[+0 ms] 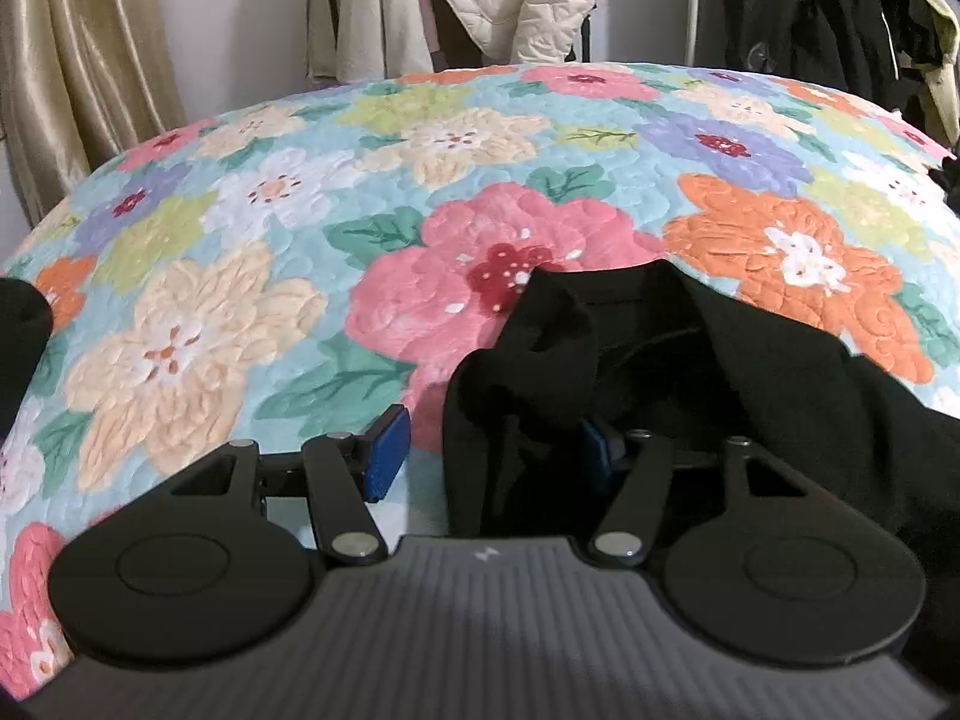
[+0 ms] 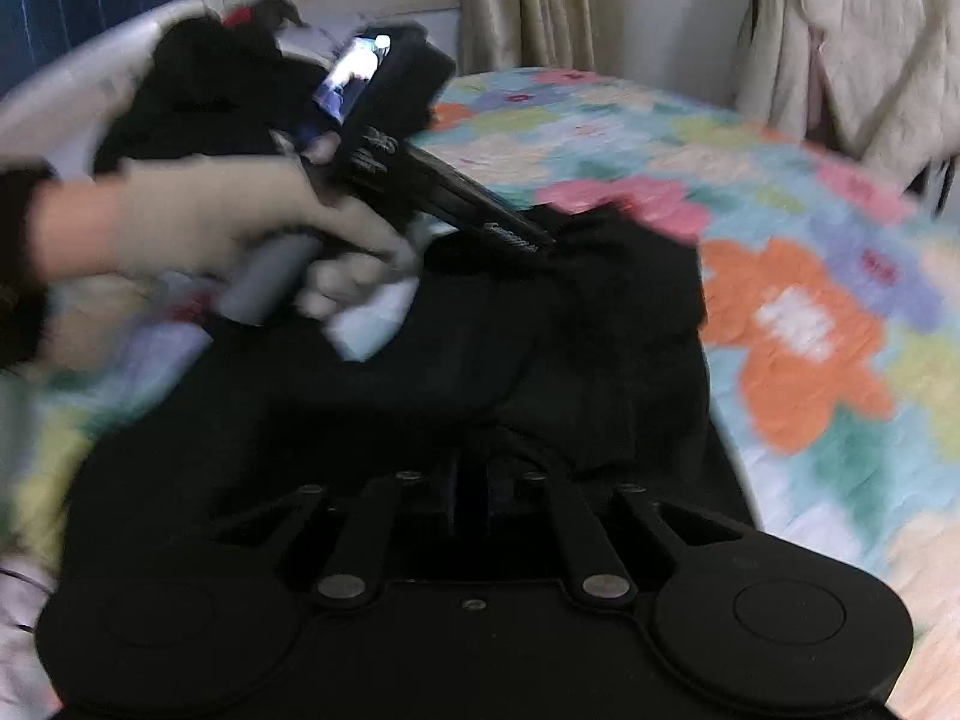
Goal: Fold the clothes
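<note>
Here, in the left wrist view, the left gripper (image 1: 489, 450) stands wide open over the floral quilt (image 1: 252, 276), and the black garment (image 1: 690, 372) drapes over its right blue pad. In the blurred right wrist view, the right gripper (image 2: 474, 480) has its fingers drawn together, pinching the same garment (image 2: 420, 390), while a gloved hand (image 2: 228, 222) holds the other tool above it.

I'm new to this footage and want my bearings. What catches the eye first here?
The bright floral quilt fills the bed, with a black garment crumpled at its near right. The left gripper stands open, fabric draped over one blue pad. In the blurred right wrist view, a gloved hand drives that gripper down onto the cloth.
</note>
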Available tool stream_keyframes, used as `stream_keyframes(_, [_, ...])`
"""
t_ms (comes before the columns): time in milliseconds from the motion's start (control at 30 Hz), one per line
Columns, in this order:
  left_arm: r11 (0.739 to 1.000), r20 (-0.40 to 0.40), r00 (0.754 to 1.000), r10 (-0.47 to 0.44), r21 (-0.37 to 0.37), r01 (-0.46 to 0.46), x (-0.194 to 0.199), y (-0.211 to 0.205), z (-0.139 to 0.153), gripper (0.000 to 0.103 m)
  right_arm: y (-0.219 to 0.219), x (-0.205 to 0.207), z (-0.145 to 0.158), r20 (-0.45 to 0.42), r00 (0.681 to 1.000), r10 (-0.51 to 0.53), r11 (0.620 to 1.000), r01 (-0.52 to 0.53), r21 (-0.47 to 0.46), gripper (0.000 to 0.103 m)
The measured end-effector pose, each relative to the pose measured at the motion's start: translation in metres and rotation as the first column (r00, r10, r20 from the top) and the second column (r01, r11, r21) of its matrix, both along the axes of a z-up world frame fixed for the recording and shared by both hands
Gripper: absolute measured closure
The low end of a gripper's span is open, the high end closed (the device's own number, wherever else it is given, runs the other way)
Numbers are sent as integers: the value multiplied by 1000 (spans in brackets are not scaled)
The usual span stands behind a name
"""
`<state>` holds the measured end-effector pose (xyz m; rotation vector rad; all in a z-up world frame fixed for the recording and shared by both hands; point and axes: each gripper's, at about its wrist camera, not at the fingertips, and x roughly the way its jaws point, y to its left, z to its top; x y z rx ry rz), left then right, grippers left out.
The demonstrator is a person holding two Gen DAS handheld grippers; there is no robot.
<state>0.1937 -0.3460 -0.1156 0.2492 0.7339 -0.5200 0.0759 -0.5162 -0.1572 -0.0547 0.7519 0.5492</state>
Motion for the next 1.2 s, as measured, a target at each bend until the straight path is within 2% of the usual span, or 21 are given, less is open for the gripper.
stream_keyframes(100, [1000, -5, 1000, 0, -5, 0, 1, 3, 1, 44, -34, -4, 10, 0, 994, -113, 983, 111, 144, 77])
stream_keyframes(200, [1000, 21, 1000, -23, 11, 23, -2, 2, -1, 43, -53, -6, 18, 19, 980, -197, 971, 193, 144, 66])
stream_keyframes(333, [999, 19, 999, -31, -7, 31, -3, 3, -4, 46, -39, -5, 16, 32, 991, -133, 990, 131, 57, 49])
stream_keyframes(367, [999, 5, 999, -35, -30, 35, -2, 4, -3, 60, -36, -2, 12, 19, 993, -119, 992, 118, 52, 42])
stream_keyframes(400, [997, -8, 999, -53, -48, 53, -2, 4, -2, 90, -29, 2, 7, -1, 994, -110, 993, 110, 40, 41])
stream_keyframes(433, [995, -21, 997, -75, -65, 74, -2, 4, -1, 96, -24, 2, 3, -18, 995, -102, 995, 102, 23, 41])
stream_keyframes(500, [996, 22, 997, -69, -47, 70, -6, -4, 7, 96, -9, 10, -12, -38, 995, -89, 995, 88, -44, 41])
stream_keyframes(533, [997, 59, 996, -66, -44, 68, -9, -8, 12, 96, -2, 13, -21, -48, 995, -85, 993, 80, -81, 48])
stream_keyframes(567, [996, 98, 993, -68, -50, 74, -12, -14, 19, 97, 3, 17, -26, -52, 995, -83, 991, 77, -109, 78])
stream_keyframes(600, [994, 146, 986, -75, -64, 85, -16, -21, 28, 97, 4, 21, -30, -52, 995, -82, 989, 75, -126, 101])
stream_keyframes(700, [986, 205, 976, -72, -132, 101, -12, -43, 51, 96, -21, 25, -7, -10, 982, -186, 979, 184, -86, 100])
stream_keyframes(767, [981, 222, 973, -62, -167, 100, -7, -60, 60, 89, -51, 24, 13, 54, 946, -318, 941, 322, -100, 100])
stream_keyframes(833, [981, 226, 973, -55, -168, 95, -5, -77, 62, 56, -87, 24, 25, 120, 882, -456, 869, 470, -151, 100])
stream_keyframes(867, [984, 223, 974, -49, -154, 84, -5, -84, 62, 24, -105, 24, 28, 153, 840, -521, 821, 542, -180, 100])
stream_keyframes(900, [987, 227, 973, -45, -140, 78, -7, -90, 62, 13, -123, 23, 32, 189, 792, -581, 765, 610, -206, 100])
stream_keyframes(933, [989, 233, 971, -46, -129, 77, -10, -90, 61, 13, -141, 23, 35, 226, 739, -635, 703, 674, -228, 100])
stream_keyframes(1000, [991, 244, 969, -49, -109, 77, -17, -88, 59, 13, -170, 21, 34, 195, 669, -718, 644, 744, -181, 98])
stream_keyframes(1033, [992, 240, 970, -42, -102, 68, -21, -84, 58, 13, -180, 20, 29, 191, 629, -753, 606, 777, -171, 90])
stream_keyframes(1067, [994, 224, 974, -31, -95, 53, -24, -75, 56, 13, -185, 18, 24, 188, 601, -777, 578, 799, -167, 73])
stream_keyframes(1133, [996, 169, 985, -27, -76, 40, -33, -53, 53, 13, -192, 7, 19, 136, 581, -802, 565, 813, -140, 60])
stream_keyframes(1200, [999, 145, 989, -33, -38, 39, -49, -25, 50, 13, -186, -16, 24, 104, 596, -796, 591, 803, -82, 60])
